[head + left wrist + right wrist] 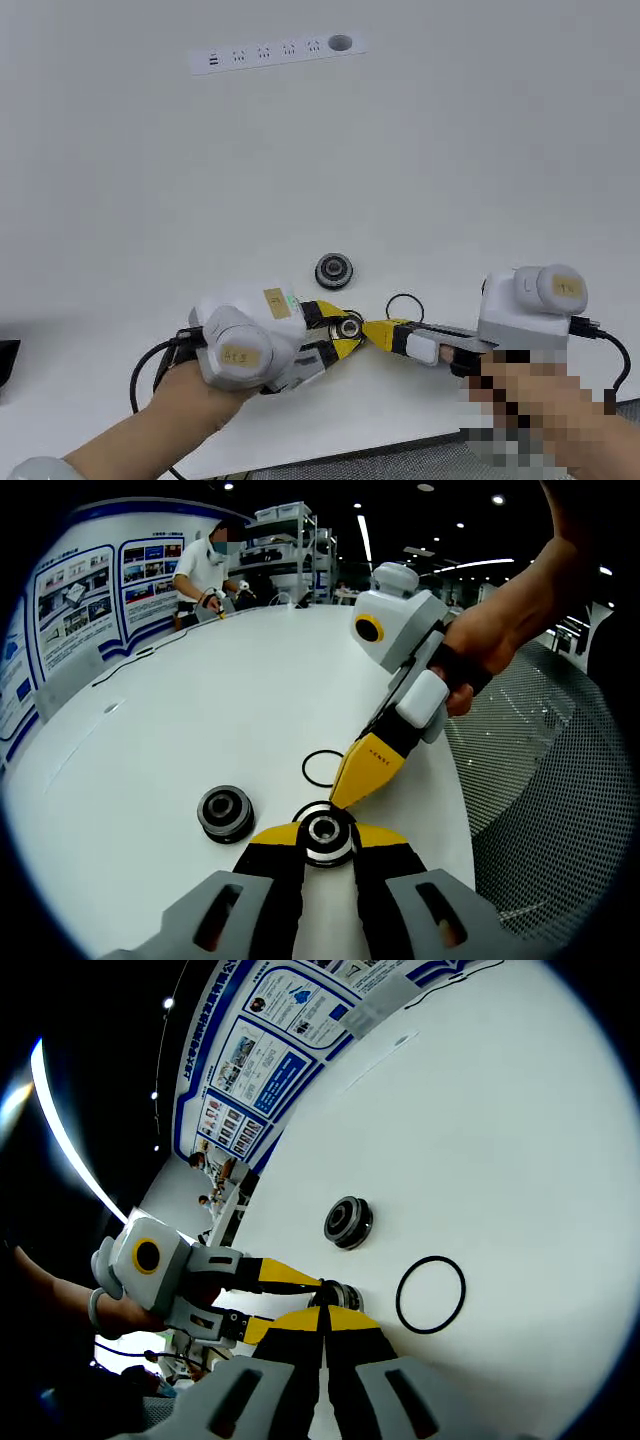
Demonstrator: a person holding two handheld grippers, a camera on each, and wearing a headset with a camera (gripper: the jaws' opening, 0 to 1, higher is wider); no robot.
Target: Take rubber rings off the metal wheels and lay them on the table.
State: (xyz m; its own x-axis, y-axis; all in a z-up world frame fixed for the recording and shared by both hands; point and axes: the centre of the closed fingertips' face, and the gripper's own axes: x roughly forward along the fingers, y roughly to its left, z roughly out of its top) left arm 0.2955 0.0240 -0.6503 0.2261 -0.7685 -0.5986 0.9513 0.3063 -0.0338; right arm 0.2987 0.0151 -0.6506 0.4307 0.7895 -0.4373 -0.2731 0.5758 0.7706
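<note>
We find the left gripper (340, 328) clamped on a metal wheel (323, 832), near centre. The right gripper (325, 1312), jaws together, meets its rubber ring (303, 811) (a freed ring (404, 306) lies just beyond). Next, we judge, comes peeling it rightward.

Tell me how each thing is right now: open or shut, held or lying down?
left gripper: shut on the held wheel.
right gripper: jaws together, tips at the held wheel's rim.
held wheel: clamped between the left gripper's jaws.
second wheel: lying flat, untouched, black ring on it.
loose ring: off a wheel, lying flat on the table.
</note>
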